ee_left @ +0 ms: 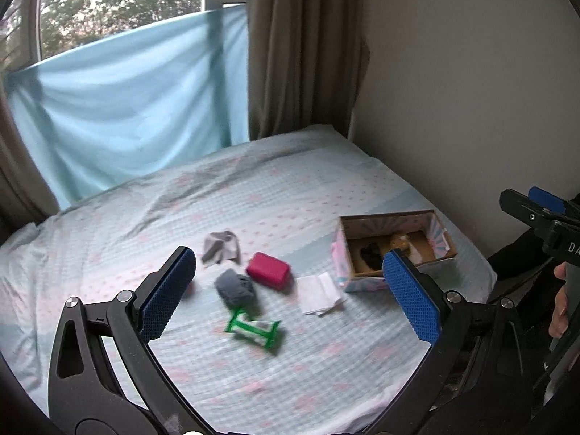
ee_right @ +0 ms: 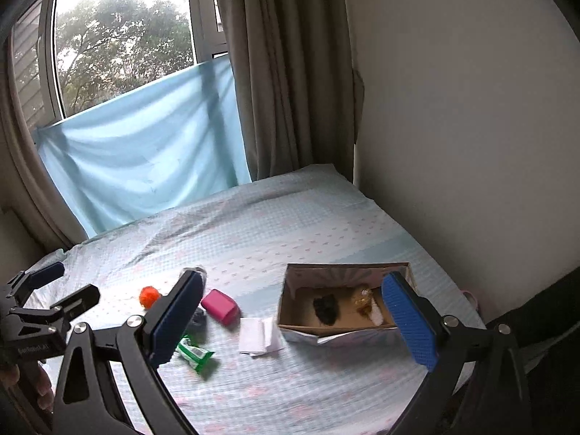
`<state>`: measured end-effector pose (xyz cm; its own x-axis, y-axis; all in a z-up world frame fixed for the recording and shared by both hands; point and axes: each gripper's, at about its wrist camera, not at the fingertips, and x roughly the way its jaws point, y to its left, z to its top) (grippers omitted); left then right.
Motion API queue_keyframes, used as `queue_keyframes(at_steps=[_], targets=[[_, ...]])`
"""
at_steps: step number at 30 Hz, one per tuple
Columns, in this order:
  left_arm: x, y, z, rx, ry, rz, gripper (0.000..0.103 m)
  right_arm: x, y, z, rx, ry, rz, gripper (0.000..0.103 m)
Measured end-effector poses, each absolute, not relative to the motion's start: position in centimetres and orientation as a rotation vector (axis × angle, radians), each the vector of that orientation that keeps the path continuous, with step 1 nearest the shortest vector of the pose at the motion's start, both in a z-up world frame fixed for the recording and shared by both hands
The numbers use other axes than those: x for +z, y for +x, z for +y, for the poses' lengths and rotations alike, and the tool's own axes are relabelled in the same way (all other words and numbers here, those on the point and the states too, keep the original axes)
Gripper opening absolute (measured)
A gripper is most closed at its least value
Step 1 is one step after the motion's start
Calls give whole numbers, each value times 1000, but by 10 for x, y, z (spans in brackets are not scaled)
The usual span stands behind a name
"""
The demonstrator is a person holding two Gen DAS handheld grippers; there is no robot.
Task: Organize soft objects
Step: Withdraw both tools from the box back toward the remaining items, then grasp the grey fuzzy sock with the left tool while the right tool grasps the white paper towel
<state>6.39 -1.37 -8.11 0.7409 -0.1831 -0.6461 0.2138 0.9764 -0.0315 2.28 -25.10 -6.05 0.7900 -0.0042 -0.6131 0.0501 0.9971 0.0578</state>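
Left gripper (ee_left: 290, 290) hangs above the pale blue patterned bedsheet (ee_left: 253, 188), jaws spread wide, empty. Right gripper (ee_right: 293, 322) likewise spread and empty. Open cardboard box with pastel wrapping (ee_left: 440, 230) sits at three o'clock, containing a black soft item (ee_right: 326, 310) and an amber one, possibly a toy. Loose at centre: magenta block-shaped pouch (ee_left: 269, 270), grey rolled sock (ee_left: 235, 287), green wipes packet (ee_left: 253, 328), white folded tissue (ee_left: 319, 293), grey crumpled cloth (ee_left: 221, 245). Orange ball (ee_right: 149, 295) lies at nine o'clock.

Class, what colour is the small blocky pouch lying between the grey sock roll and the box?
Pinkish red; the pouch shows best in the left wrist view.
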Motion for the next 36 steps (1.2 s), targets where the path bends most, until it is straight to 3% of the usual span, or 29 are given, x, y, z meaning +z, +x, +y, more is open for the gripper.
queue_keyframes(at_steps=[14,36], targets=[[-147,112,98,-275,76,799,103,-122,32,-163,-62,117,731,99],[-401,262,76,-344,22,1090,100,-396,146,-149,-165,78,979,99]])
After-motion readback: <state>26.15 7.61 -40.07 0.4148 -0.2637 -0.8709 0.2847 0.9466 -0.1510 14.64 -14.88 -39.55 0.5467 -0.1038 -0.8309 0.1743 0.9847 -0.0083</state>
